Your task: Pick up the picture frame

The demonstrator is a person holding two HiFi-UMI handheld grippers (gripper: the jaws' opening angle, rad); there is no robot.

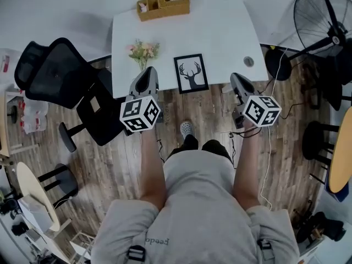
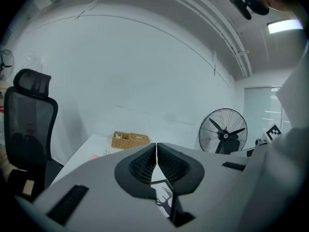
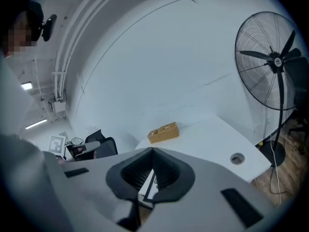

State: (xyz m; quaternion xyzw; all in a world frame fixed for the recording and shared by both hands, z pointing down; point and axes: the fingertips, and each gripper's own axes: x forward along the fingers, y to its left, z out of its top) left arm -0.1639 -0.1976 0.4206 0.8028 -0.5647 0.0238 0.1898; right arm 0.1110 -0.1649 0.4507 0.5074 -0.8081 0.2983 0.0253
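Room: white walls and a wood-plank floor (image 1: 206, 111) are seen, with a white table (image 1: 220, 32) set against the far wall.
Left gripper (image 1: 149, 71): its jaws are pressed together with nothing pinched between them. Its tip is held at the table's near edge.
Right gripper (image 1: 235, 77): its jaws are likewise closed on each other and nothing is held. Its tip is also held at the near edge, toward the table's right corner.
Picture frame (image 1: 191, 73): a black frame with a deer-head print is seen at the table's near edge, apparently lying flat. It is placed between the two gripper tips and is touched by neither.
Flowers (image 1: 144, 52): a small pink bunch is set just ahead of the left gripper's tip.
Basket (image 1: 163, 5): a woven box is kept at the table's far edge, well ahead of both grippers.
Cable hole (image 1: 249, 61): it is found just ahead of the right gripper, slightly to its right.
Chair (image 1: 60, 76): a black office chair is parked to the left of the left gripper.
Fan (image 1: 324, 21): a standing fan is placed well off to the right of the right gripper.
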